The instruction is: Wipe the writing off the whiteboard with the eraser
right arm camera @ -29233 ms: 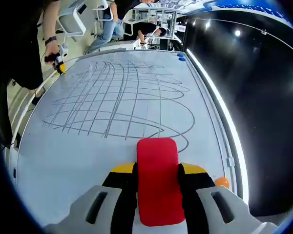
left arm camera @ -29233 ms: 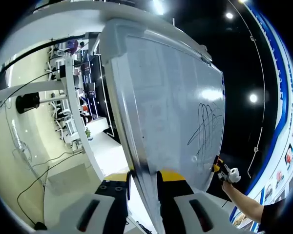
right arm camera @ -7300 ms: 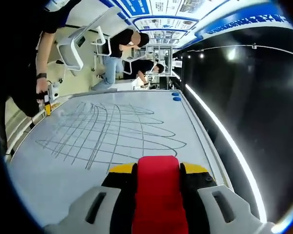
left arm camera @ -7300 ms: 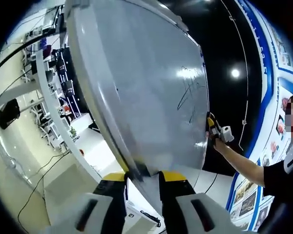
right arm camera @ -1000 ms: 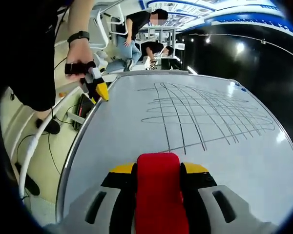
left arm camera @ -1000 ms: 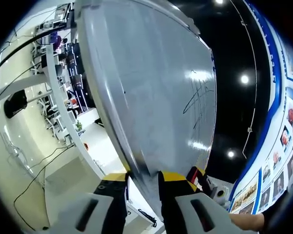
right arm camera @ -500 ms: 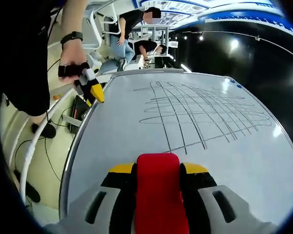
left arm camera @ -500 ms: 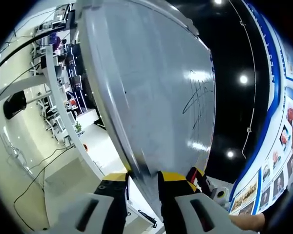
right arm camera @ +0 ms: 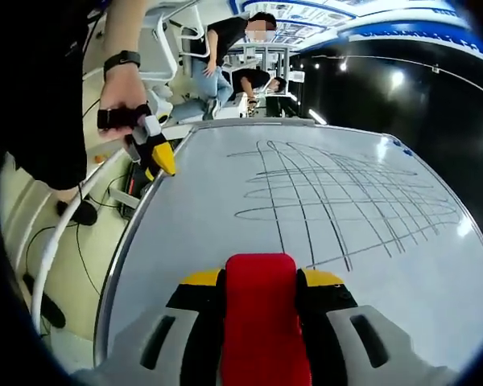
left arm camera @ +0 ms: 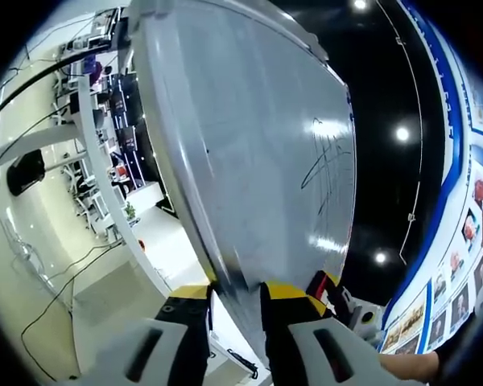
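Eraser (right arm camera: pixel 261 314), red, sits nearest in right gripper view, pinched between the jaws of my right gripper (right arm camera: pixel 261 277), jaws closed onto its sides; its front end lies at or on the whiteboard (right arm camera: pixel 225 217), contact not certain. Board area just ahead of eraser and along the near edge reads clean. Further out, a grid of dark scribbled lines (right arm camera: pixel 338 197) is left, covering much of the mid and far board, so I judge wipe approx. partly done, bulk of writing to go. In left gripper view my left gripper (left arm camera: pixel 235 291) has jaws narrowly apart, clamping the board's edge (left arm camera: pixel 225 277) between them, prob. steadying it. Left gripper (right arm camera: pixel 157 153) also seen at board's far-left edge. Beyond: people at desks (right arm camera: pixel 225 48), blurred.
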Demonstrator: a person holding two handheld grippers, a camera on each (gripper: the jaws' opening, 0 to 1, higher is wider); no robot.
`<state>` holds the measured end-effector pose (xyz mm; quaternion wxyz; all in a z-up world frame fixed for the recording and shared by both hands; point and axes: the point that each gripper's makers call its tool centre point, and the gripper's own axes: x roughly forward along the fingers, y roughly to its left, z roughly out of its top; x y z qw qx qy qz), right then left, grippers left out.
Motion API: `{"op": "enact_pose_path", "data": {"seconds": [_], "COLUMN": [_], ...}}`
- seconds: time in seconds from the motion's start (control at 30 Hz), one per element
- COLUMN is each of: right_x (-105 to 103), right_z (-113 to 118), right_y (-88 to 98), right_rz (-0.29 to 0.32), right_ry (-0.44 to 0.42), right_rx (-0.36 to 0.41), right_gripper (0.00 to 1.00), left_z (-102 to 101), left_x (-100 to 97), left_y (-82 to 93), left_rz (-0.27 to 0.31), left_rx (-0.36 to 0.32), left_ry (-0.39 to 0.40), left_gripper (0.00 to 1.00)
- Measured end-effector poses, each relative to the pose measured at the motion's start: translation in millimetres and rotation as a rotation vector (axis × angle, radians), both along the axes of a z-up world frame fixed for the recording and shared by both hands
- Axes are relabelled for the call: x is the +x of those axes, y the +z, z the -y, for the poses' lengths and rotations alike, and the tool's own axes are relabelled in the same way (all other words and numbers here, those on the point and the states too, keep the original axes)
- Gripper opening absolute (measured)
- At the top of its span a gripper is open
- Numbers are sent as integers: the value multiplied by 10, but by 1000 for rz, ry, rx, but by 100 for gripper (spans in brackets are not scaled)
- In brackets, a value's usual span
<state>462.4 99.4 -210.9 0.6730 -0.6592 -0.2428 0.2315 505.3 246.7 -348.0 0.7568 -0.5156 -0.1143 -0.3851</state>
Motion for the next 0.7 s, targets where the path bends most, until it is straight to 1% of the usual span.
{"op": "enact_pose_path", "data": {"seconds": [0.43,0.7], "right_x": [23,25], "right_z": [-160,-161], "right_y": [-3,-10], "right_rz": [-1,4], "right_ry": [13,19], "right_rx": [0,-2], "right_gripper": [37,38], "left_z": [-12,-2], "left_x": [7,2], "left_y": [-3,-9], "left_rz": [-5,-6], "left_rx": [-7,-9], "left_ry": [4,-11], "left_gripper": [26,26]}}
